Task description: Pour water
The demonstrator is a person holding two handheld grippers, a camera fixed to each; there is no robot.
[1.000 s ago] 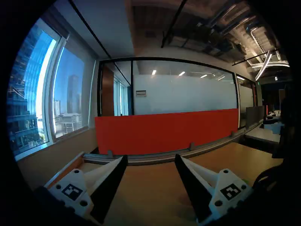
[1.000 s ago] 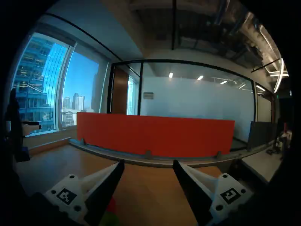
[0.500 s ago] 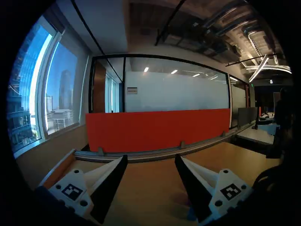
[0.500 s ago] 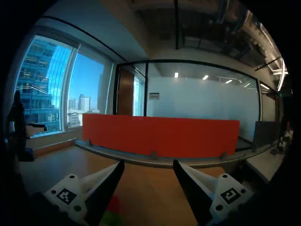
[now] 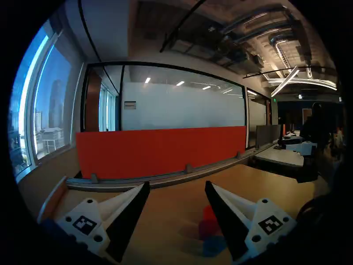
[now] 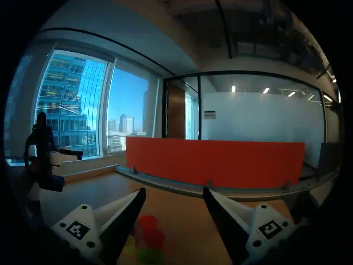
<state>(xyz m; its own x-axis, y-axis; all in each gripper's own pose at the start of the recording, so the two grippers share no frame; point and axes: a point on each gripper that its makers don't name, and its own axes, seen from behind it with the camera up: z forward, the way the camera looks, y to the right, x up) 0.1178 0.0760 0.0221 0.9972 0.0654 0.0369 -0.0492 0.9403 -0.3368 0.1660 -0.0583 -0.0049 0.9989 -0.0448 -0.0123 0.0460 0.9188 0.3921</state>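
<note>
My left gripper (image 5: 176, 186) is open above a wooden table (image 5: 172, 207), with nothing between its fingers. Just inside its right finger lie a blurred red thing (image 5: 208, 224) and a blue thing (image 5: 215, 245), likely cups. My right gripper (image 6: 174, 191) is open too, over the same table (image 6: 185, 221). Below it, near the left finger, stands a cluster of coloured cups: red ones (image 6: 149, 223), a green one (image 6: 149, 255) and a yellowish one (image 6: 127, 252). No water or jug can be made out.
A long red partition (image 5: 159, 150) on a metal rail (image 5: 176, 176) closes off the table's far edge, with glass walls behind. Tall windows (image 6: 75, 115) lie to the left. A dark gripper and hand (image 6: 42, 163) show at the far left of the right gripper view. Other desks (image 5: 282, 154) stand right.
The left gripper has swung rightward, bringing the red and blue things into sight. The right gripper has swung leftward and tipped down, so more of the coloured cups shows. Both stayed open.
</note>
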